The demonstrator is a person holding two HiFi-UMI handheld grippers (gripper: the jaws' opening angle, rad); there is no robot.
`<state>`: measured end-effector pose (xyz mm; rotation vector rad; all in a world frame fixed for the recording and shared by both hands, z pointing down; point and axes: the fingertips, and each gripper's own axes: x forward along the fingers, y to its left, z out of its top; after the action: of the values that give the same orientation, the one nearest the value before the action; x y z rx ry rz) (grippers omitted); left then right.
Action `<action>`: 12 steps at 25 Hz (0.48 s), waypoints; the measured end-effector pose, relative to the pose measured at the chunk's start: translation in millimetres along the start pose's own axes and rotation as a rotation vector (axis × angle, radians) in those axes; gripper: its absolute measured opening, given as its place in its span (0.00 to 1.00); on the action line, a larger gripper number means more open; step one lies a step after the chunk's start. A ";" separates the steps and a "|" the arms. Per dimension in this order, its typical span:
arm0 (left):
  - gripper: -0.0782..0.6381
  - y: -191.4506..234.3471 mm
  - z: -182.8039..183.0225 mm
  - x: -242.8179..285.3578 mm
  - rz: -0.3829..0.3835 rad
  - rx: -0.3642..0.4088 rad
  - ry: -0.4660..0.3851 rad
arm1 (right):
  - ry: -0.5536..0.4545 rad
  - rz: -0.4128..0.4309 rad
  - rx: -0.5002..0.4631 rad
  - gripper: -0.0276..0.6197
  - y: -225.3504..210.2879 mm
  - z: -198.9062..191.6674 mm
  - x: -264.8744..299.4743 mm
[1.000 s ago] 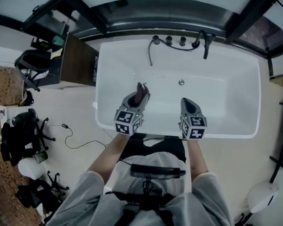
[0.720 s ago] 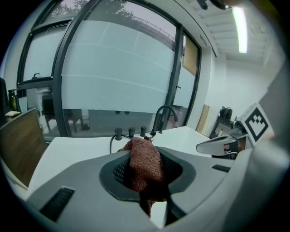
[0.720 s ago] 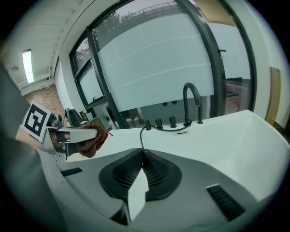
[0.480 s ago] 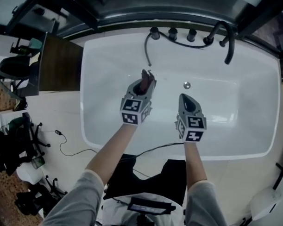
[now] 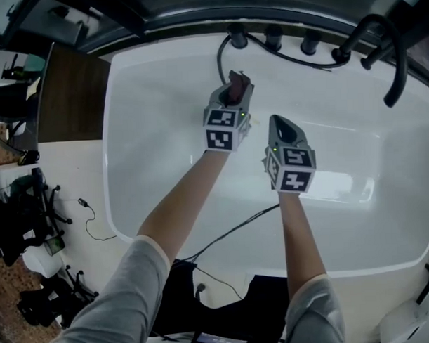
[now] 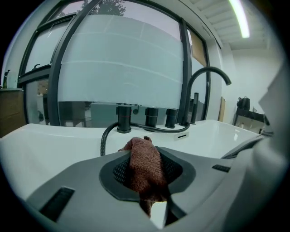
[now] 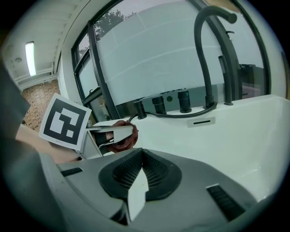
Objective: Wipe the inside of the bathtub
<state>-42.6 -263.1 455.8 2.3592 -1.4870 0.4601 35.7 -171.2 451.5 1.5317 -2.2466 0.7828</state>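
Pinching brown rag (image 6: 144, 165) in left gripper (image 5: 237, 90) jaws, holding right gripper (image 5: 279, 124) jaws shut, empty, over glossy white bathtub (image 5: 158, 155), windows (image 6: 118, 59) ahead

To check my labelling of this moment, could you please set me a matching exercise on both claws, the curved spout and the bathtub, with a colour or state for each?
Things:
1. left claw
2. right claw
3. curved spout
4. bathtub

Colour or state:
A. white
B. shut, with nothing between
C. black
D. shut on the brown cloth

Pairs: 1-D, 2-B, 3-C, 4-A.
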 end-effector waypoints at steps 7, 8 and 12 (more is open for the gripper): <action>0.25 39.0 0.6 43.8 0.076 0.034 -0.061 | -0.012 0.023 0.012 0.05 -11.6 -12.2 44.3; 0.25 45.5 0.4 47.4 0.091 0.033 -0.066 | -0.012 0.022 0.016 0.05 -14.1 -15.0 47.5; 0.25 63.8 1.2 61.1 0.126 0.034 -0.081 | -0.009 0.018 0.021 0.05 -24.9 -24.8 55.4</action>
<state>-75.3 -339.0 486.7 2.3446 -1.6845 0.4274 36.5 -205.2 507.6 1.5297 -2.2688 0.8084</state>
